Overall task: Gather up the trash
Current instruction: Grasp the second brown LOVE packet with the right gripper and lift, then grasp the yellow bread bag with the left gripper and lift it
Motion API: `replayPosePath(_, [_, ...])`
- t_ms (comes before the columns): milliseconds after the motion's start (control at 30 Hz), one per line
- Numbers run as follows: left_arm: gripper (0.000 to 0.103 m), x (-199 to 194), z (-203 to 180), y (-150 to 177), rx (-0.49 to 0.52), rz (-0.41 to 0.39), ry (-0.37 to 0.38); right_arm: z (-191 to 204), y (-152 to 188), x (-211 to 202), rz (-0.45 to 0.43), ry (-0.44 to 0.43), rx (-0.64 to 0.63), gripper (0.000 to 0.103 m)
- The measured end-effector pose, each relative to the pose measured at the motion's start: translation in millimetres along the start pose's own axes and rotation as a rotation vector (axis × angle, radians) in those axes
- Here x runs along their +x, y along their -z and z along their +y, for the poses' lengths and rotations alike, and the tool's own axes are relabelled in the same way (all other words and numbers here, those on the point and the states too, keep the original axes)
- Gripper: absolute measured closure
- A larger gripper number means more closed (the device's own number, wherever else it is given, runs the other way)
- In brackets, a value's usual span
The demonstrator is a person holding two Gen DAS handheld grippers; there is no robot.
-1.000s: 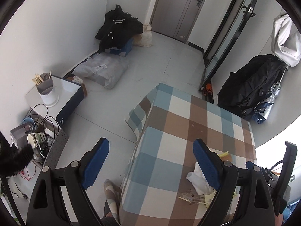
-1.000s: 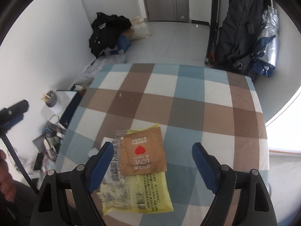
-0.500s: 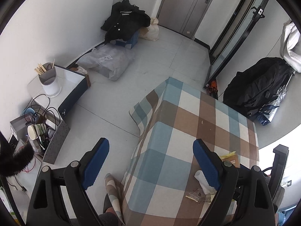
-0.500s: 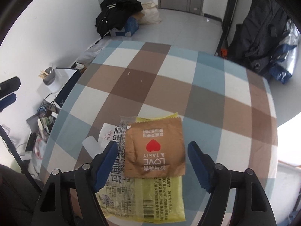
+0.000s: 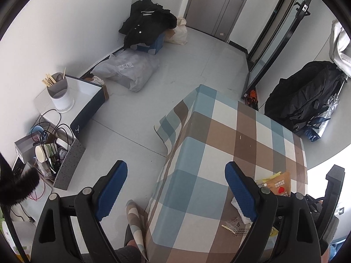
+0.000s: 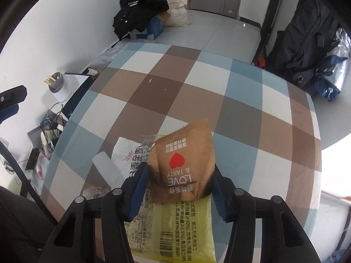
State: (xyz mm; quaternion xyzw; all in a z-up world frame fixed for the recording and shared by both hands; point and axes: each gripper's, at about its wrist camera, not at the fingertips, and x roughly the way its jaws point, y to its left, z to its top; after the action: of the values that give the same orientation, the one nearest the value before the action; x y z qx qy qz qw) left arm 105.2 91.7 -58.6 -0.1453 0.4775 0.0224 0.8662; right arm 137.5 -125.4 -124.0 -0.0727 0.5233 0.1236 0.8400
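Each gripper (image 6: pixel 178 188) has black arms, silver screws, blue ridged pads (image 5: pixel 111 188).

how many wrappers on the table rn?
4 visible: brown packet between the closing right gripper pads, bowing up; yellow bag under it; white wrapper to its left; small clear wrapper nearer the camera. More may be hidden underneath.

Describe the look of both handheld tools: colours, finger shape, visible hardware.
Both match. Left tool and right tool: black plastic linkage arms with silver pivot screws, two flat fingers faced with textured blue pads. No cables or markings visible on either.
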Motion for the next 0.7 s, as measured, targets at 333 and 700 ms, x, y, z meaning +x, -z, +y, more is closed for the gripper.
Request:
replayPosePath(333, [0.014,0,-9,3,0.035,0.004,-0.005,-12,8,-19,-0.048,-0.045,0.020,0.057])
replayPosePath(700, [0.014,-2,-53,27,0.140,0.073,0.123,-43,23,-52,-0.130,-0.075,0.077,0.057])
